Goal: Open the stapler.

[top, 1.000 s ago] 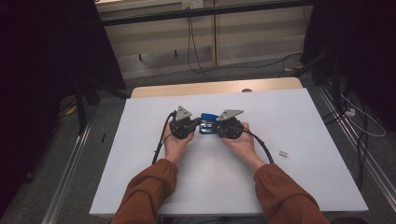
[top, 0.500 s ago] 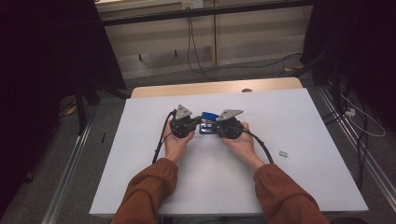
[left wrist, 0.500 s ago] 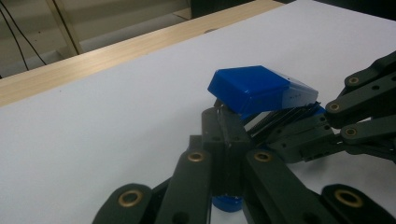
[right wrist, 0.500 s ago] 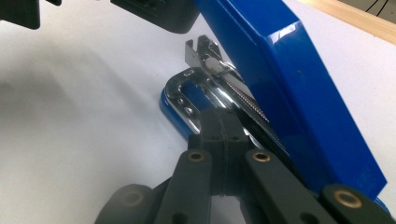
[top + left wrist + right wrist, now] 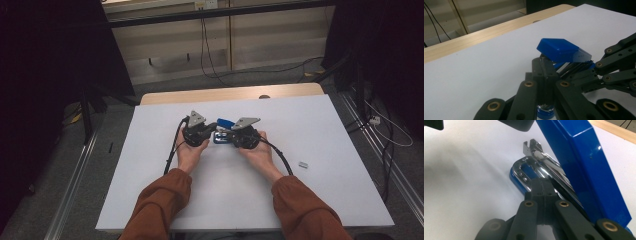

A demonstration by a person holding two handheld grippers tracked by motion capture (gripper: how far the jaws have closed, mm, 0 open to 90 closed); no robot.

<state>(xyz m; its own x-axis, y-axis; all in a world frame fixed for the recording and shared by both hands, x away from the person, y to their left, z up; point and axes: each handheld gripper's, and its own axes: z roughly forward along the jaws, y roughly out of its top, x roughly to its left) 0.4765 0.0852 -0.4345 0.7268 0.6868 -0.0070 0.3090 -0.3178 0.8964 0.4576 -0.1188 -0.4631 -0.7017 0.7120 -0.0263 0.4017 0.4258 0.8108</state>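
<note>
The stapler point(image 5: 223, 131) lies mid-table point(image 5: 320, 120); left gripper point(image 5: 209, 133) at its left, right gripper point(image 5: 226, 137) at its right, staple strip point(image 5: 303, 164) far right.

The stapler point(image 5: 562, 51) has a bright, glossy blue top cover with a pale translucent end, a blue base, and shiny chrome metal inside point(image 5: 529, 167), where a small white piece sits near the tip. Both the left tongs point(image 5: 210, 133) and the right tongs point(image 5: 226, 136) are matt black with brass-coloured rivets at their joints, each topped by a grey three-cornered plate and trailing a black cable. The counter point(image 5: 325, 130) is plain white with a light wooden strip along its far edge, a small grey piece point(image 5: 302, 164) lies on the white, and the person's sleeves point(image 5: 160, 200) are rust-brown.
</note>
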